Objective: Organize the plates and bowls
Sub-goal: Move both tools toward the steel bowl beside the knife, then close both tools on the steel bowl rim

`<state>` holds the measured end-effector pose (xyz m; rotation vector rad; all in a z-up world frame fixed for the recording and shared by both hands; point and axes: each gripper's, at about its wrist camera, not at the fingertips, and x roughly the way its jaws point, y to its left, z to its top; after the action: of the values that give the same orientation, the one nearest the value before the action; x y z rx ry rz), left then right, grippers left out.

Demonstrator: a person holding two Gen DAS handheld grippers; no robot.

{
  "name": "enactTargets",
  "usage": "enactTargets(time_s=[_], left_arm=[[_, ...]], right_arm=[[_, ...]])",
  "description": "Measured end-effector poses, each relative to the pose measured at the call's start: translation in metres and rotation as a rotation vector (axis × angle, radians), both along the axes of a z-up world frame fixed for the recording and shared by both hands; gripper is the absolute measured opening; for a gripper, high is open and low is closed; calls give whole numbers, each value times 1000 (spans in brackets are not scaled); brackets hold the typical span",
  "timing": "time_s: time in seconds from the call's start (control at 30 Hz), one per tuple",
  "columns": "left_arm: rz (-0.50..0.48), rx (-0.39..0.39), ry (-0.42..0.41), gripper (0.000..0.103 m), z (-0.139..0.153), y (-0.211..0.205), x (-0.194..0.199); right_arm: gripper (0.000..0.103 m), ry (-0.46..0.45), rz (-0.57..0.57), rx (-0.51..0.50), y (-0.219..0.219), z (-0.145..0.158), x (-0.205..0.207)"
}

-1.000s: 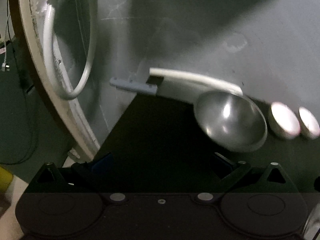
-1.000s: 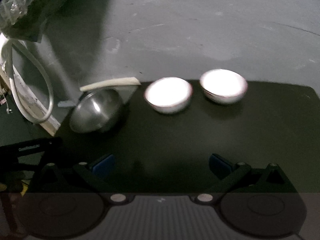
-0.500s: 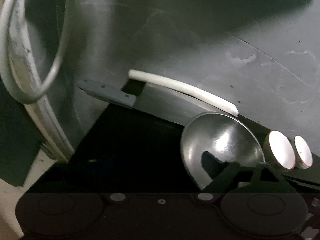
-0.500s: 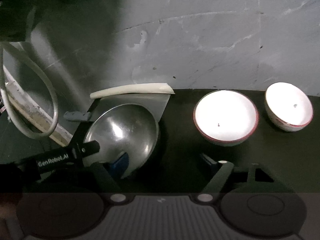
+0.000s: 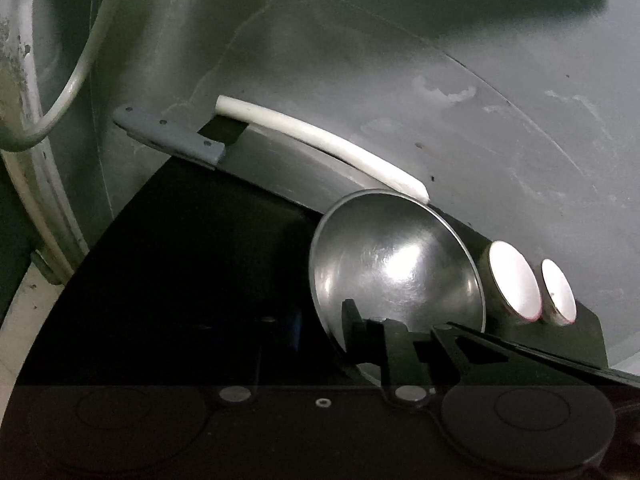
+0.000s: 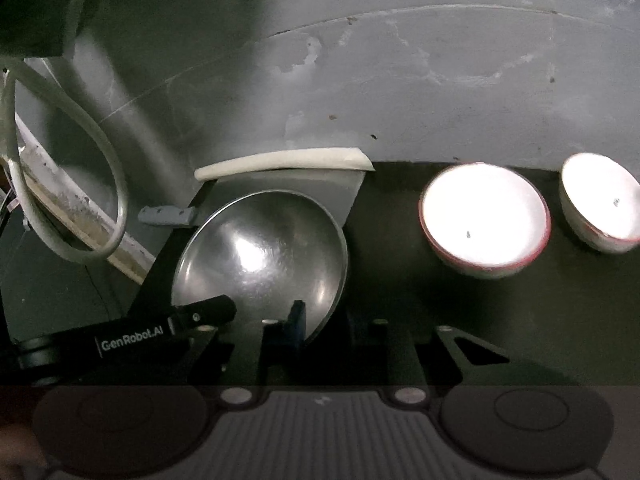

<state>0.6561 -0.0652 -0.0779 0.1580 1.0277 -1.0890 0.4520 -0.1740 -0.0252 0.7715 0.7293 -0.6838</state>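
Gripping: the left gripper has its jaws drawn narrow over the near rim of the steel bowl. One finger sits inside the bowl and the blue-padded one outside it.
Right gripper: jaws narrow as well, pinching the same bowl's rim at about 5 o'clock on the bowl. The blue pad is inside and the other finger outside.
Left gripper from the right wrist view: its black body, lettered "GenRobot.AI", comes in from 8 o'clock and its tip meets the bowl's rim at about 7 o'clock.
Steel bowl: tilted up on the dark desk with its shiny hollow facing both cameras. Its far edge lies against the cleaver blade.
Cleaver: the blade leans up behind the bowl, and the grey riveted handle juts past the desk edge toward 10 o'clock.
White strip: a long pale bar running along the top of the blade, next to the grey wall.
Larger white bowl: upright and red-rimmed, at 3 o'clock from the steel bowl and apart from it.
Smaller white bowl: upright, just beside the larger one, further toward 3 o'clock.
Pale hose: a loop hanging off the desk at 9 o'clock.
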Motion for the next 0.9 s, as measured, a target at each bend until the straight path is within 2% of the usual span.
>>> enactTargets(time_s=[0.23, 0.43, 0.73, 0.9], left_arm=[[-42, -31, -16, 20, 16, 10, -41], [-110, -73, -39, 20, 33, 7, -98], [-241, -122, -85, 21, 54, -14, -231], [-214, -131, -125, 21, 54, -14, -320]], right_arm=[[22, -26, -33, -45, 18, 16, -39], [22, -51, -82, -121, 27, 39, -98], [22, -87, -197, -164, 26, 55, -237], [22, -96, -150, -174, 16, 49, -319]])
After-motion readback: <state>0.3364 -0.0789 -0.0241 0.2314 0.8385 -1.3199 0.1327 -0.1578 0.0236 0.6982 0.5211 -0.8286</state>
